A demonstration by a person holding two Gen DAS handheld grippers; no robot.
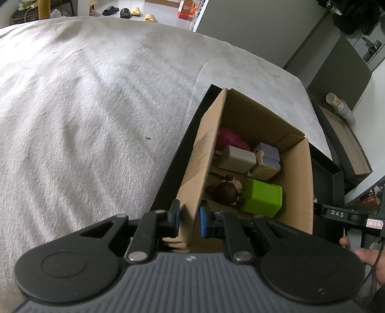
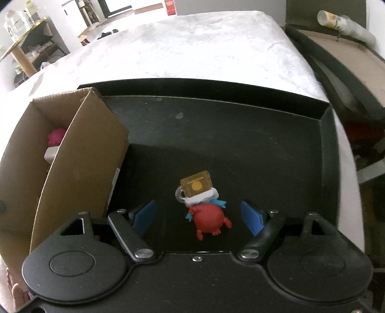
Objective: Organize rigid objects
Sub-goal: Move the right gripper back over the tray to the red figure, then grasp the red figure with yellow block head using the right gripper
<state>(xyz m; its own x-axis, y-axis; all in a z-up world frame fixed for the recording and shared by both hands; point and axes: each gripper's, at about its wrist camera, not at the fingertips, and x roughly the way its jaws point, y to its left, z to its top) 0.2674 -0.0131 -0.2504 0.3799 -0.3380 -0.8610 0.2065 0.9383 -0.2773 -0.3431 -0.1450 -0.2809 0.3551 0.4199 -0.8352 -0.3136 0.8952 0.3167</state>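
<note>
A cardboard box [image 1: 298, 178] stands in a black tray [image 1: 173, 168] on a bed. Inside it lie a green block [image 1: 262, 197], a brown-haired figure [image 1: 227, 191], a white block [image 1: 237, 159], a lilac and cream toy [image 1: 267, 161] and a magenta toy [image 1: 228, 139]. My left gripper [image 1: 189, 220] is shut on the box's near left wall. In the right wrist view the box [image 2: 84, 149] stands at the tray's left. A red figure with a yellow square head [image 2: 204, 207] lies on the tray floor [image 2: 228, 144], between the fingers of my open right gripper [image 2: 199, 215].
The bed's white blanket [image 1: 96, 108] spreads left and beyond the tray. A dark chair with a paper cup [image 2: 336, 18] stands to the right of the bed. Slippers [image 1: 130, 12] lie on the far floor. A shelf [image 2: 26, 43] stands far left.
</note>
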